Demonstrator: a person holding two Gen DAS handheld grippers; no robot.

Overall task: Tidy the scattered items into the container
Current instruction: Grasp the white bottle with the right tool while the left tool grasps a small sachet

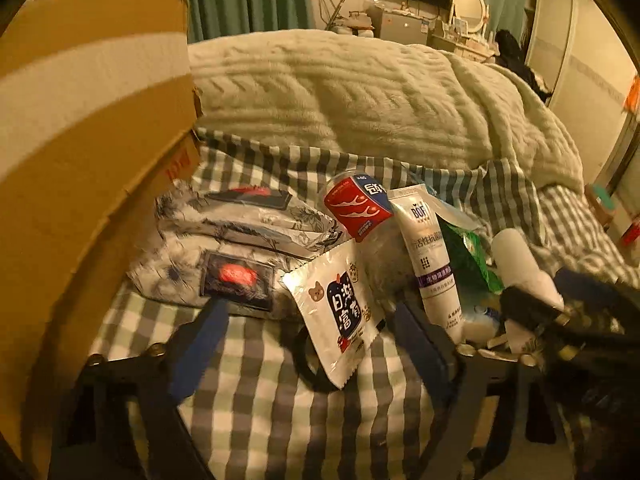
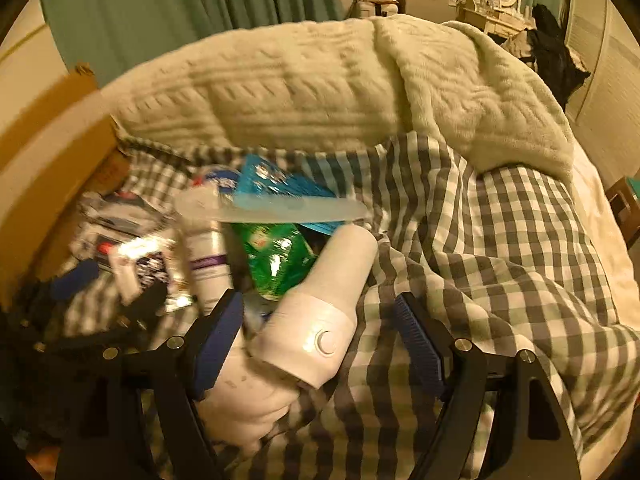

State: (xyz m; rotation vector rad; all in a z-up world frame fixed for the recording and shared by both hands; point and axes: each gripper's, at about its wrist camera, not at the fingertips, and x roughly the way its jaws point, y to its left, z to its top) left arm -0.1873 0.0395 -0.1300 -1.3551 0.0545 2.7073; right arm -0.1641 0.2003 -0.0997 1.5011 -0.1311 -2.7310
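Observation:
On the checked bedsheet (image 1: 256, 412) lies a heap of small items. My left gripper (image 1: 316, 344) stands open over a white sachet (image 1: 336, 312) with a dark blue label, which lies between its blue pads and touches neither. Behind it are a floral packet (image 1: 240, 240), a red-and-blue floss tub (image 1: 358, 204), a white tube (image 1: 432, 256) and a green packet (image 1: 468, 256). My right gripper (image 2: 320, 340) is open around a white handheld device (image 2: 320, 308); the right-hand pad is clear of it. The cardboard box (image 1: 80, 120) stands at the left.
A cream knitted blanket (image 1: 340, 92) is bunched up behind the heap. A blue packet (image 2: 276, 184) and a clear strip (image 2: 280, 210) lie at the back of the pile. A black ring (image 1: 308, 364) lies under the sachet. Checked sheet (image 2: 500, 260) spreads to the right.

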